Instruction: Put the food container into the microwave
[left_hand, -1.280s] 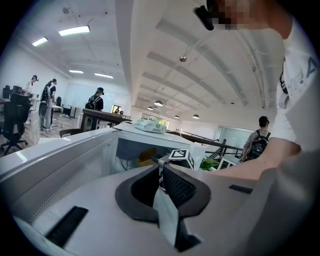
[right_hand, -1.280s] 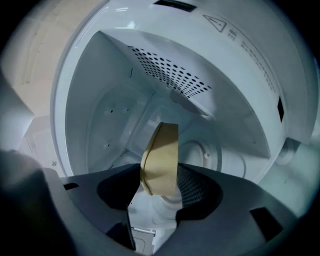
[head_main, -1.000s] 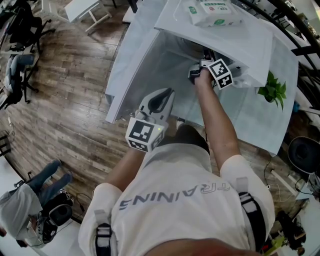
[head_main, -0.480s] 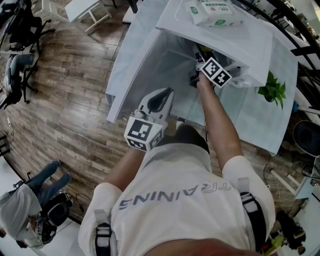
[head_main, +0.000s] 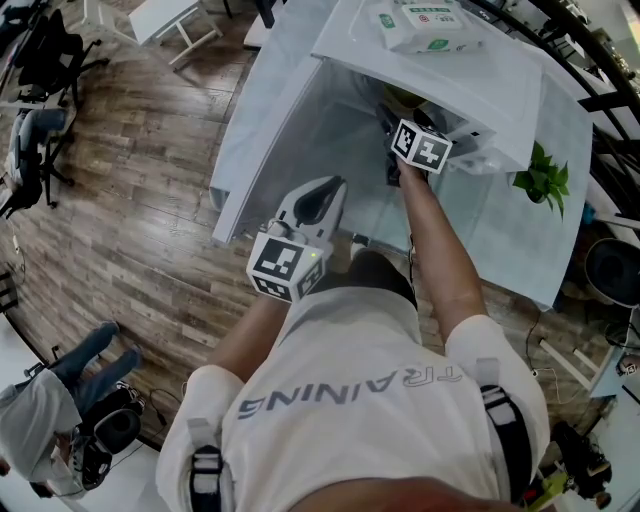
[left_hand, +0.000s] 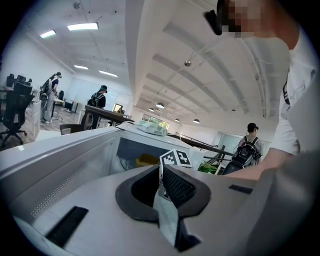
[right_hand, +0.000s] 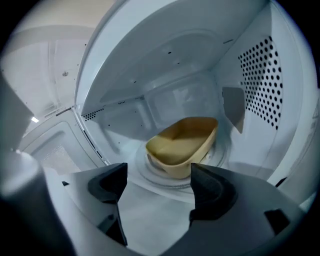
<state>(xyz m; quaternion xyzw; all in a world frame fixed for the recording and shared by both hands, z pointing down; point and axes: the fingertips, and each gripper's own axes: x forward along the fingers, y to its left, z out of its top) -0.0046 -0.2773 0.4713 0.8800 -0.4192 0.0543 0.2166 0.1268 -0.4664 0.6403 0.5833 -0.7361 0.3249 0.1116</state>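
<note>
Your right gripper (right_hand: 159, 184) hangs at the microwave (right_hand: 150, 65) mouth, jaws apart and empty; the yellow food container (right_hand: 182, 145) sits inside on the turntable (right_hand: 145, 176). Drawing straight back looks safest, clear of the open door (right_hand: 47, 145). Outside the microwave your left gripper (left_hand: 164, 186) waits closed; a wipes pack (head_main: 425, 25) lies on top.

Container (right_hand: 182, 145) on turntable (right_hand: 150, 174) inside microwave (right_hand: 255, 65), just ahead of R gripper (right_hand: 157, 187) at opening. L gripper (head_main: 318, 205) outside, by door (head_main: 270, 125). Wipes pack (head_main: 425, 25) on top; plant (head_main: 543, 175) to right.
</note>
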